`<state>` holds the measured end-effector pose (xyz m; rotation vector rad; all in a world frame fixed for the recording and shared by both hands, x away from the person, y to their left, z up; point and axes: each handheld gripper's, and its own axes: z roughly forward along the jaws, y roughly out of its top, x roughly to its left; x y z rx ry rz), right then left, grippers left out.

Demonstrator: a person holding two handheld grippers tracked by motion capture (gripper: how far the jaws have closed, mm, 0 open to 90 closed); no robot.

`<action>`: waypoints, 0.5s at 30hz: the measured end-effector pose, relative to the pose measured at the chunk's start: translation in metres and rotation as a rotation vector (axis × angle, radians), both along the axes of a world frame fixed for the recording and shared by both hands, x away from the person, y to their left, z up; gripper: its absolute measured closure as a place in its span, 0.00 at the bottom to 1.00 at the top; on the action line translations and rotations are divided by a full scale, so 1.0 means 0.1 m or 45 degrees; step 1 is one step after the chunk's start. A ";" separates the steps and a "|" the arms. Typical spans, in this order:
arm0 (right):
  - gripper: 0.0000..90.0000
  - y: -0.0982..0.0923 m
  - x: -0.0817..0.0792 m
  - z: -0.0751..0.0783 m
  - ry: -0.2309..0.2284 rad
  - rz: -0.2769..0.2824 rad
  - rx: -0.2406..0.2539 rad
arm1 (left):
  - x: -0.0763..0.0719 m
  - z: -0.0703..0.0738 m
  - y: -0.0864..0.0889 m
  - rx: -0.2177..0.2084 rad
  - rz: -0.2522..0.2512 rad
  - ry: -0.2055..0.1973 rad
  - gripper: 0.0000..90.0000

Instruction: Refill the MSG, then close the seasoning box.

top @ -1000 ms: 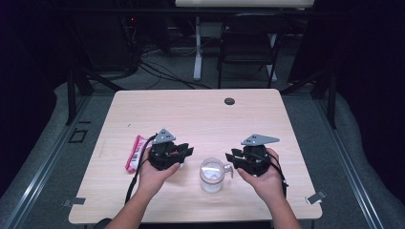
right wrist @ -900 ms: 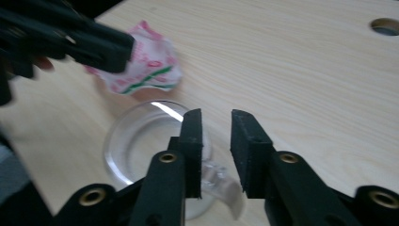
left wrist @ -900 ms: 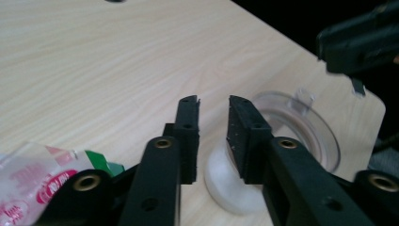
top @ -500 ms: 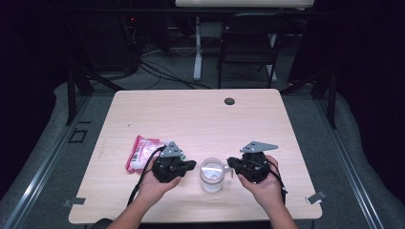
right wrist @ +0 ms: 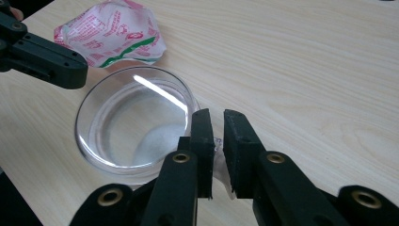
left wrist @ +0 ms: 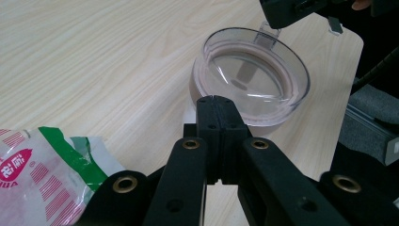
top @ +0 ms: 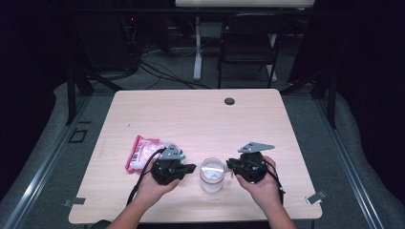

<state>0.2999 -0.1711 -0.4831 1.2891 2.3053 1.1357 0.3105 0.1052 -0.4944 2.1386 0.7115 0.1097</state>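
Right gripper (right wrist: 216, 117), jaws narrowly parted, having just opened slightly, clasps the clear cup (right wrist: 136, 122) by its handle (right wrist: 219, 162), steadying it; left gripper (left wrist: 217, 101), fully closed and empty, waits near the snack packet (left wrist: 42, 174).

A pale wooden counter (top: 200, 119) lies mostly bare across its far half, giving open passage there; the one item is a small dark disc (top: 229, 101) near the far edge. At the near middle stands a clear glass mug (top: 211, 174). The left tool (top: 190, 168) sits just left of the mug, the right tool (top: 231, 165) at the mug's handle on the right, so little room remains between them. A crumpled pink and white packet (top: 143, 151) blocks the way left of the left tool. Right of the right tool, the surface is free to the edge.
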 end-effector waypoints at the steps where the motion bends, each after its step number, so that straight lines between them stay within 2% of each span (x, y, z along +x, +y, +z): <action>1: 0.91 0.00 0.00 0.00 0.000 0.002 0.007 | 0.00 -0.01 -0.01 0.002 0.000 -0.002 1.00; 7: 0.91 -0.01 0.02 0.00 0.021 0.002 0.021 | -0.03 -0.06 -0.05 0.035 -0.035 0.015 1.00; 9: 0.91 -0.01 0.02 0.00 0.024 0.004 0.011 | -0.04 -0.07 -0.06 0.048 -0.038 -0.001 1.00; 15: 0.92 -0.01 0.03 0.00 0.023 0.007 0.018 | -0.05 -0.09 -0.07 0.051 -0.052 0.010 1.00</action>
